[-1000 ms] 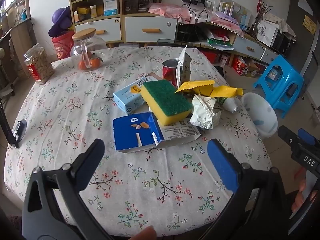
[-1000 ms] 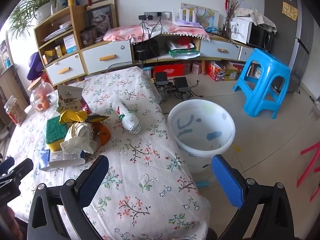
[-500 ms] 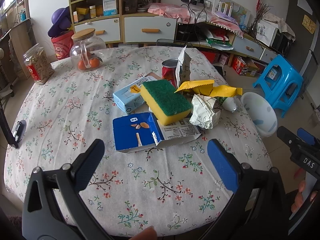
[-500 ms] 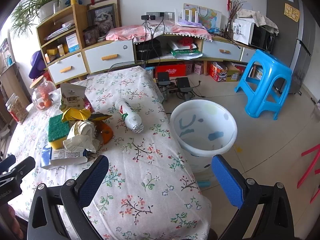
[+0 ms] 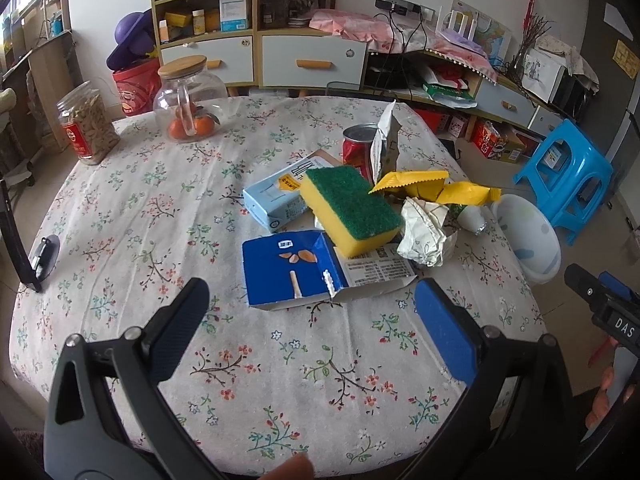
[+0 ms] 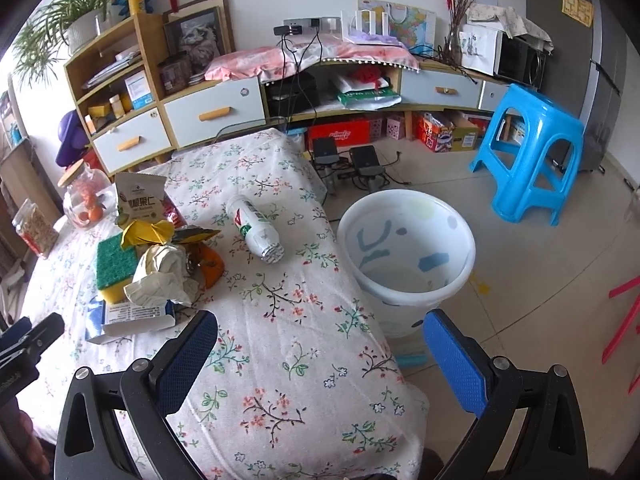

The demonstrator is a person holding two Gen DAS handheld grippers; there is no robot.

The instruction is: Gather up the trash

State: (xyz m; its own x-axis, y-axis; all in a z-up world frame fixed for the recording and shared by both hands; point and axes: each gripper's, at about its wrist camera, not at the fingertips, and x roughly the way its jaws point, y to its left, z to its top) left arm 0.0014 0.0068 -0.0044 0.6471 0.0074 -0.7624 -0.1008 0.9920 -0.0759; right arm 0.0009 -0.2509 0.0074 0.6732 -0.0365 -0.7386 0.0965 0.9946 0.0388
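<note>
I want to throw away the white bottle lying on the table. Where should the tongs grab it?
Grab the white bottle around its middle, coming down from above with the right tongs, which are open. It lies on its side, apart from the trash pile, foil end toward the white bin, so its round sides are free. One finger goes on each long side.

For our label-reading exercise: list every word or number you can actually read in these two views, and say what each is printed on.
"DAS": white letters on the black body of the right gripper, seen from the left wrist view.
Snack pouch: large Chinese characters, too blurred to quote.
Blue carton: small print panel, unreadable.
Light blue box: label too small.
Red-labelled jar: unreadable.
Plastic bottle: unreadable.
</note>
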